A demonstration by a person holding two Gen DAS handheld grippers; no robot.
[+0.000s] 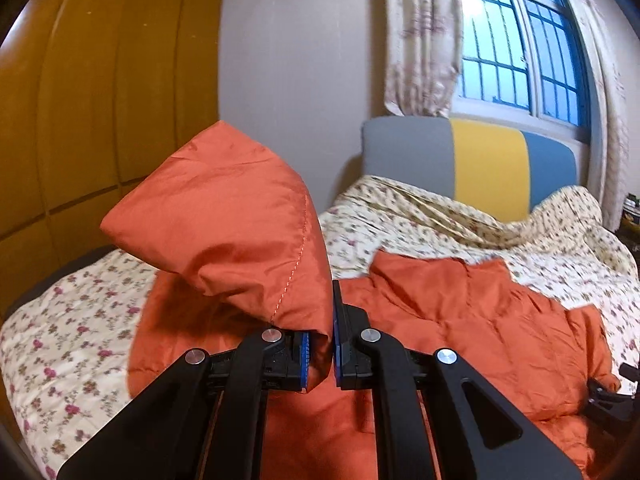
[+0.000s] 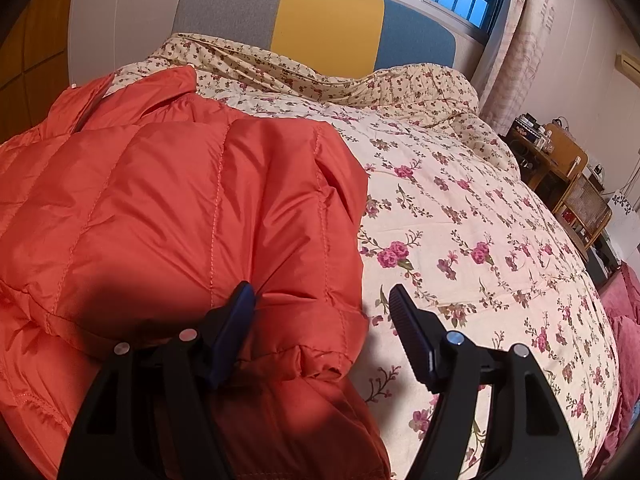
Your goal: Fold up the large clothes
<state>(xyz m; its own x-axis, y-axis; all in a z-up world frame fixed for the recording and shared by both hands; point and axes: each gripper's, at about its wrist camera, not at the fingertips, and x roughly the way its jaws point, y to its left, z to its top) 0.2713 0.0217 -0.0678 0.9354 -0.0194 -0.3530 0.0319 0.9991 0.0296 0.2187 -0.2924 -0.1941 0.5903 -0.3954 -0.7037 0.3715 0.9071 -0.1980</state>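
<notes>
An orange quilted down jacket lies on a bed with a floral cover. My left gripper is shut on a fold of the jacket, likely a sleeve or corner, and holds it lifted above the bed. In the right wrist view the jacket covers the left half of the floral cover. My right gripper is open over the jacket's right edge, its left finger pressed against the fabric, its right finger above the bedcover.
A grey, yellow and blue headboard stands at the far end under a barred window with curtains. A wooden wardrobe is on the left. A cluttered wooden shelf stands right of the bed.
</notes>
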